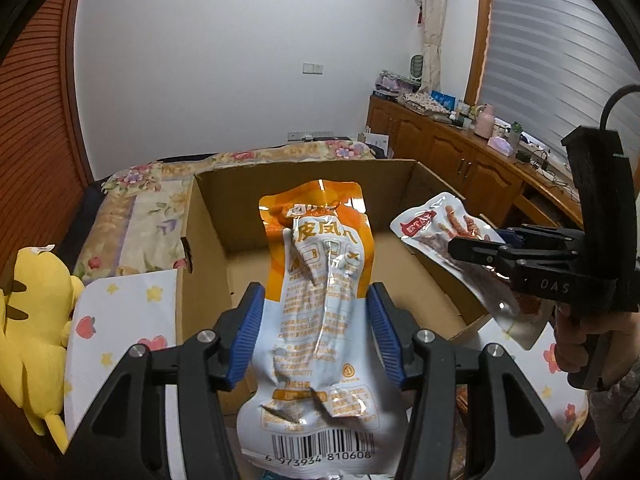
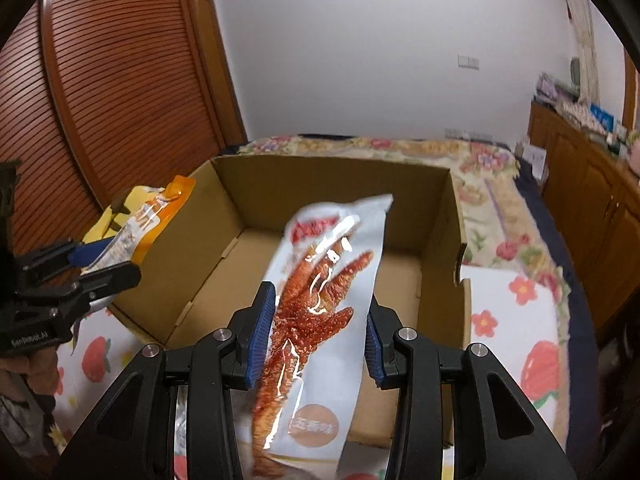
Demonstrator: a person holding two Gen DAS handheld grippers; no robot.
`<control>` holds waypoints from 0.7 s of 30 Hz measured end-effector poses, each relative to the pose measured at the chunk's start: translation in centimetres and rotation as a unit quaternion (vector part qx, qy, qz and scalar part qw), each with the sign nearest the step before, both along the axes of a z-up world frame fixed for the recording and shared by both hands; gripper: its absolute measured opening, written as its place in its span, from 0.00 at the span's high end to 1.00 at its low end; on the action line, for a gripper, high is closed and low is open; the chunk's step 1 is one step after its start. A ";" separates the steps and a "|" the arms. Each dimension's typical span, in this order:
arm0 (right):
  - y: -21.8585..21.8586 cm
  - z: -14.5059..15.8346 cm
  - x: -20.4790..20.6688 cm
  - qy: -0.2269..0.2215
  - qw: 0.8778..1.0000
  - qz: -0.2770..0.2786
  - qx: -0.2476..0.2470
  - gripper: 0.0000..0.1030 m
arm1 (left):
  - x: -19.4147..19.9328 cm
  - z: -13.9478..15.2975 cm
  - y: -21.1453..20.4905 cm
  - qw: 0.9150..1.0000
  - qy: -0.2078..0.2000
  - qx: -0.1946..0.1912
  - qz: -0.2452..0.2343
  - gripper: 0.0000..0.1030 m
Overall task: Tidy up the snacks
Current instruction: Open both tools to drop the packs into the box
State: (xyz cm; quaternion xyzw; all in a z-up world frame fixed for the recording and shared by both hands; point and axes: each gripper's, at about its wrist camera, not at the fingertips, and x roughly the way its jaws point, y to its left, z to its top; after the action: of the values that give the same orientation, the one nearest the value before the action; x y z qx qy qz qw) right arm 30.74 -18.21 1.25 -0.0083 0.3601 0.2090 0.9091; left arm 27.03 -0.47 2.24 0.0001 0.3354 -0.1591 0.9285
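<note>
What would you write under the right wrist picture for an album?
Right hand-held gripper carries a white chicken-foot snack packet over an open cardboard box on a bed.

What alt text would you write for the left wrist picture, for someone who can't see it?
The left gripper holds an orange and white snack packet upright above an open cardboard box standing on a flowery bed. At the right, a person's hand holds the right gripper, clamped on a white packet over the box's corner.
</note>
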 end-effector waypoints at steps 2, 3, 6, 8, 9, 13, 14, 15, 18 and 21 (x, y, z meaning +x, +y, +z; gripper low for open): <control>0.0 0.0 0.2 0.005 1.000 -0.001 0.002 0.63 | 0.2 -0.2 -0.1 1.000 0.002 0.003 0.001 0.48; 0.2 0.0 0.3 0.007 1.000 -0.001 0.002 0.63 | 0.3 -0.3 -0.2 1.000 0.004 0.004 0.002 0.47; 0.4 0.0 0.3 0.008 1.000 -0.001 -0.005 0.63 | 0.5 -0.1 -0.1 1.000 0.001 0.004 0.003 0.46; 0.6 0.1 0.4 0.011 1.000 -0.003 -0.006 0.62 | 0.5 0.0 -0.1 1.000 -0.001 0.003 0.002 0.46; 0.6 0.1 0.5 0.012 1.000 -0.005 -0.006 0.62 | 0.6 0.1 0.0 1.000 -0.003 0.003 0.002 0.46; 1.3 0.0 0.8 0.015 1.000 -0.006 -0.023 0.47 | -0.2 0.6 0.0 1.000 -0.019 0.000 0.004 0.43; 1.5 -0.1 0.8 0.014 0.999 -0.006 -0.029 0.45 | -0.7 0.8 0.0 1.000 -0.027 0.001 0.005 0.40; 1.5 -0.1 0.7 0.011 0.999 -0.008 -0.031 0.45 | -1.0 1.0 0.1 0.999 -0.033 0.001 0.005 0.38; 1.3 0.1 0.3 -0.003 0.999 -0.013 -0.030 0.45 | -2.2 1.5 0.2 0.999 -0.052 0.003 0.007 0.33; 1.3 0.9 -0.7 -0.028 0.999 -0.016 -0.036 0.38 | -3.5 1.9 0.2 0.997 -0.071 0.002 0.005 0.18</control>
State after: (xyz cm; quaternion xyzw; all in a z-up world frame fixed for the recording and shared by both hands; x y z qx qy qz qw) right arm 30.02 -16.86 2.14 -0.0405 0.3422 0.1809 0.9212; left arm 23.50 -0.22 4.12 0.0112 0.2693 -0.1538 0.9506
